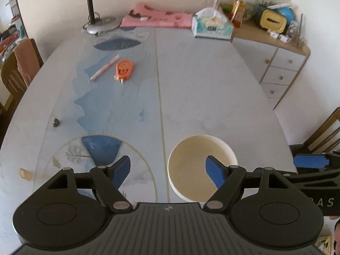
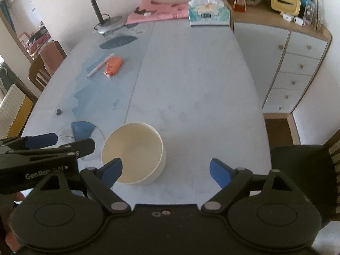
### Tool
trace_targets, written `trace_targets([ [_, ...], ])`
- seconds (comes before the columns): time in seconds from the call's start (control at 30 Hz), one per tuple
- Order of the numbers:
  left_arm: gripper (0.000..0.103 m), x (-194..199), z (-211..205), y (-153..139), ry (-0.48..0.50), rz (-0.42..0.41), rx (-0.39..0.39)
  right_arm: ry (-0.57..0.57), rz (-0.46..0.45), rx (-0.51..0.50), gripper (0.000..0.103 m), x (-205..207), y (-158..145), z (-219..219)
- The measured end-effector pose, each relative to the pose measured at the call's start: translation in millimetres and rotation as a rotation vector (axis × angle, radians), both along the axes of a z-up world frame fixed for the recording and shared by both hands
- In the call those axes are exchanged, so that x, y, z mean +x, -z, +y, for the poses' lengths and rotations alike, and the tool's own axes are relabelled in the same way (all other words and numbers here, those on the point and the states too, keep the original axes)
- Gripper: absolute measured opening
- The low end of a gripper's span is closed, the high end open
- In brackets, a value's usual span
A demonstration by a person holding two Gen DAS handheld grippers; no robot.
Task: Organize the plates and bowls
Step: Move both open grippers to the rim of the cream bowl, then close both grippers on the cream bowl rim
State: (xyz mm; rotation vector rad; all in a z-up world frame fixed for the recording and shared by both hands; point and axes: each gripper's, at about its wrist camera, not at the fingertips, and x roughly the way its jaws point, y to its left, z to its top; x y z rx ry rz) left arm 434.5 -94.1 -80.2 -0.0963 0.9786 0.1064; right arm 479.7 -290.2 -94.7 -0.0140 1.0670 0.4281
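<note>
One cream bowl (image 1: 197, 159) stands upright and empty on the pale blue table (image 1: 201, 89), near its front edge. My left gripper (image 1: 167, 165) is open above it: its right finger hangs over the bowl's inside and its left finger over bare table, so the bowl's left rim lies between them. My right gripper (image 2: 164, 165) is open too, its left finger over the bowl (image 2: 136, 148) and its right finger over the table (image 2: 191, 74). No pad visibly presses on the bowl. Each wrist view catches a blue pad (image 1: 310, 161) (image 2: 42, 140) of the other gripper at its edge.
Farther back on the left lie a pink pen (image 1: 104, 68) and an orange correction-tape case (image 1: 124, 69). A desk lamp (image 1: 99, 24), pink cloth (image 1: 157, 17) and tissue box (image 1: 212, 26) line the far edge. A drawer cabinet (image 2: 293, 63) stands right; wooden chairs (image 1: 14, 72) flank the table.
</note>
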Motion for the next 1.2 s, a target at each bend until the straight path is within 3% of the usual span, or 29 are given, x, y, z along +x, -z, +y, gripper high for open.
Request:
trace_targets([
  [0.3, 0.076, 27.9, 10.1, 36.7, -0.023, 0.096, -0.022, -0.028, 0.069, -0.027, 0.081, 19.4, 31.7, 13.2],
  [0.43, 0.067, 35.5, 9.3, 47.2, -0.015, 0.123, -0.022, -0.044, 0.097, -0.036, 0.072, 25.0, 42.2, 19.3],
  [0.57, 0.064, 40.6, 8.4, 54.8, -0.01, 0.14, -0.034, -0.059, 0.11, -0.046, 0.068, 26.3, 48.8, 23.1],
  [0.83, 0.033, 49.1, 2.8, 71.0, 0.006, 0.181, -0.041, -0.062, 0.135, -0.064, 0.045, 27.9, 60.3, 27.6],
  [0.93, 0.03, 49.2, 1.1, 71.3, 0.006, 0.165, -0.024, -0.06, 0.136, -0.072, 0.04, 27.9, 62.1, 28.0],
  [1.0, 0.02, 50.1, 0.2, 71.1, 0.014, 0.158, -0.022, -0.06, 0.125, -0.078, 0.037, 28.3, 62.2, 30.6],
  [1.2, 0.008, 50.8, -1.5, 72.3, 0.034, 0.165, -0.022, -0.056, 0.118, -0.074, 0.015, 27.4, 60.6, 32.6],
])
